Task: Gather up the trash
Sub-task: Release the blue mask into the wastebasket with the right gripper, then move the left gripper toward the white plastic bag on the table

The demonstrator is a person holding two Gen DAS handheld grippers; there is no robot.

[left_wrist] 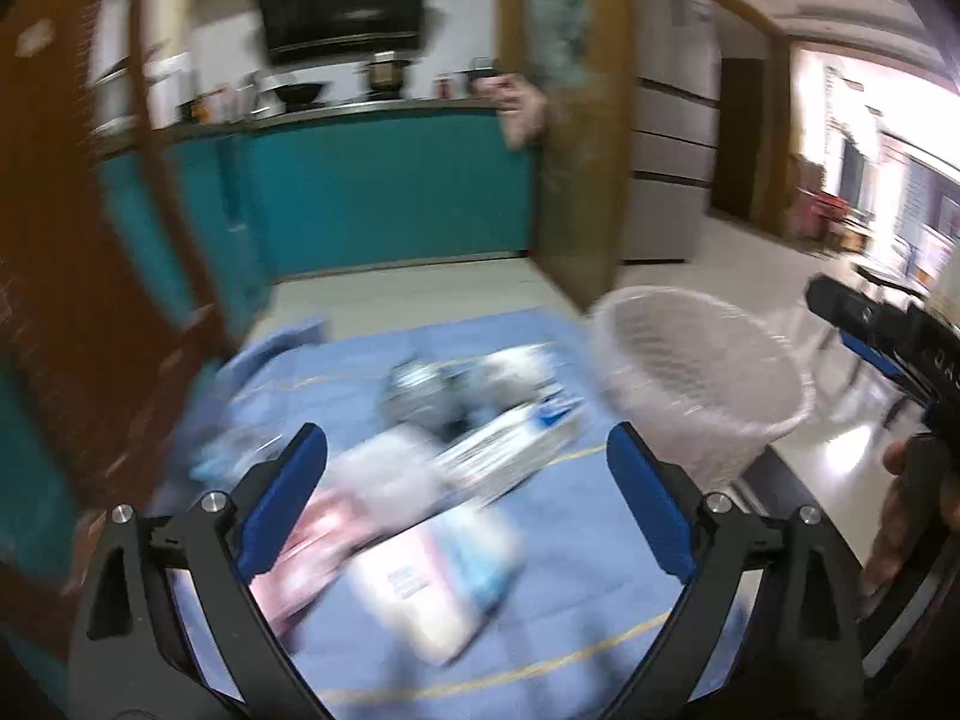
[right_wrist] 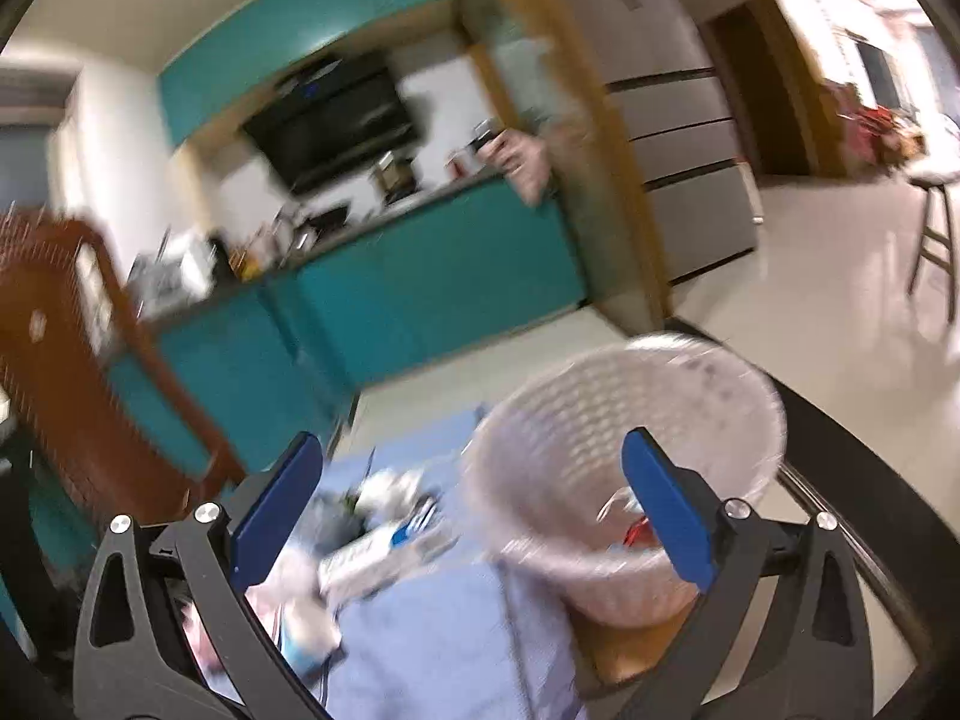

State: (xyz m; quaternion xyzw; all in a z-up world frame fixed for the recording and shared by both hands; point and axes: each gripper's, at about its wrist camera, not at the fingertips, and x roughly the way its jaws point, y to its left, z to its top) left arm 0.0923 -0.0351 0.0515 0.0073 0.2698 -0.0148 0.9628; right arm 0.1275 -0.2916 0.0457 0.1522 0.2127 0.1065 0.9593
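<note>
Bench (left_wrist: 780, 480) with dark top, mostly covered by a blue cloth (left_wrist: 588, 540) with thin yellow lines. White mesh basket (left_wrist: 702, 372) at the right edge of the cloth, partly on the dark top. Left of the basket, directly on the cloth: a long white and blue box (left_wrist: 510, 438); behind it a grey crumpled wrapper (left_wrist: 414, 396). Nearer than the box, a flat white and light-blue packet (left_wrist: 438, 576) and a pink packet (left_wrist: 312, 552). All strongly blurred.

We see teal kitchen cabinets (left_wrist: 384, 192) at twelve o'clock beneath a black range hood (left_wrist: 342, 6), blurred. At two o'clock stands a grey refrigerator (left_wrist: 672, 120); bright daylight floods the pale floor (left_wrist: 750, 252) at three.
</note>
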